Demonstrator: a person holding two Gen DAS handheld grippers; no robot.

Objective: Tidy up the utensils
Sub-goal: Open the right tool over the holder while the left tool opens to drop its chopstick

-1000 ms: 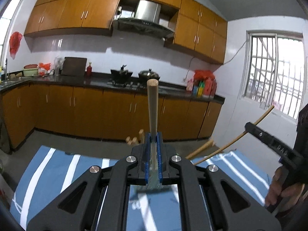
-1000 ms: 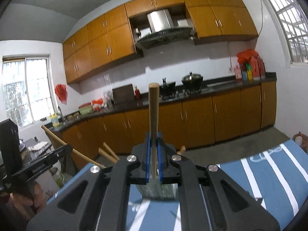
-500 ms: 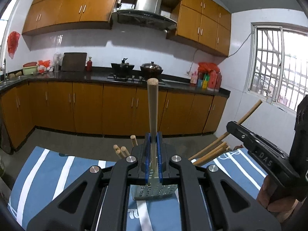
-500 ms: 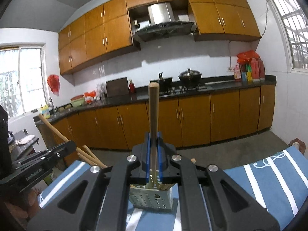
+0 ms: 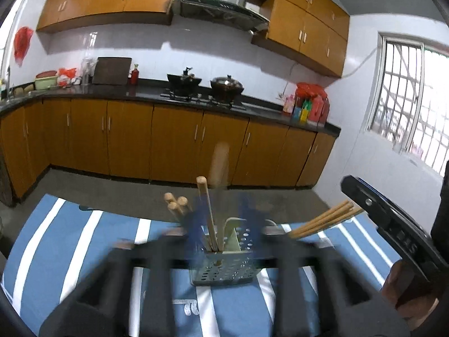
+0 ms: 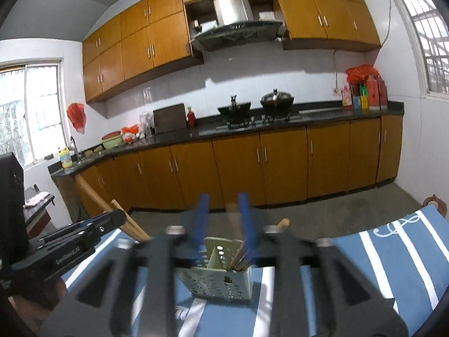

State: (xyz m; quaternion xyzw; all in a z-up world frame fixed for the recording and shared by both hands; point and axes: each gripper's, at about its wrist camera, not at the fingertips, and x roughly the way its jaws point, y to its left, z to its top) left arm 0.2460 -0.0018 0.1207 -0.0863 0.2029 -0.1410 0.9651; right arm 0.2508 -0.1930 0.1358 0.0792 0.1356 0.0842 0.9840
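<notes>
I see one perforated pale-green utensil holder (image 5: 224, 272) standing on the blue striped desk (image 5: 70, 241), several wooden-handled utensils (image 5: 207, 213) upright inside. My left gripper (image 5: 224, 219) and right gripper (image 6: 223, 224) are opening, fingers released either side of blurred handles.

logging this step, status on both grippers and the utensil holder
Left gripper and right gripper jaws opening. Wooden sticks dropping into perforated pale-green utensil holder on blue striped cloth. Nothing in the way.
</notes>
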